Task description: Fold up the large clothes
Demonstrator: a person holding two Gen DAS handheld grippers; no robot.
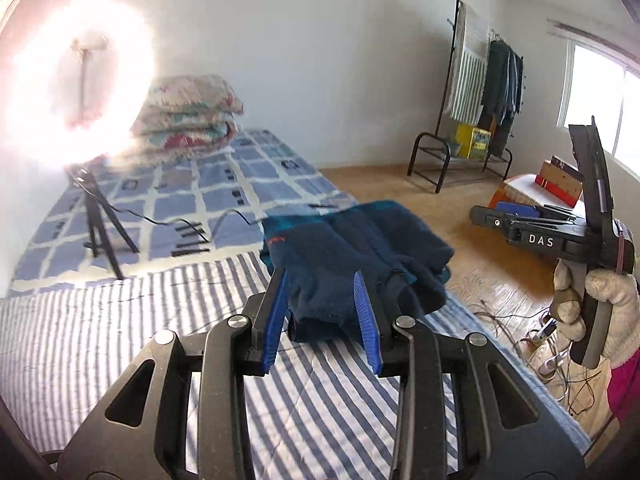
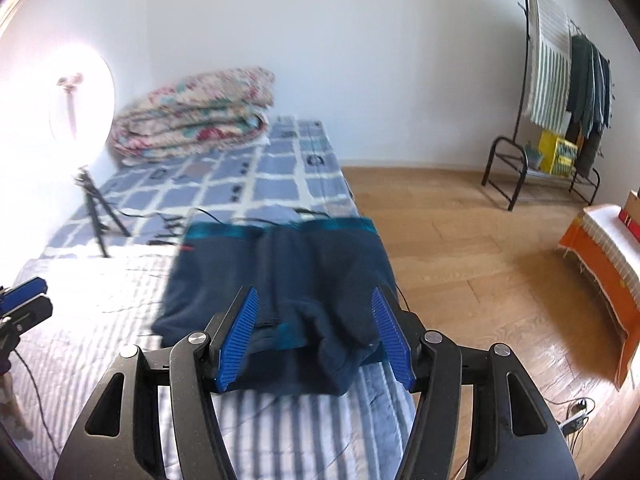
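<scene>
A folded navy fleece garment with teal trim [image 1: 356, 256] is laid on the striped bed cover [image 1: 120, 320]. The left hand-held gripper [image 1: 322, 312] and right hand-held gripper [image 2: 316, 336] are spread wide, gripping nothing. A gloved hand [image 1: 600, 304] is shown only by the left view, an orange-draped bench [image 2: 600, 256] only by the right.

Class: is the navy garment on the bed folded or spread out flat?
Folded: the navy garment lies as a compact bundle with layers doubled over on the striped bed.
</scene>
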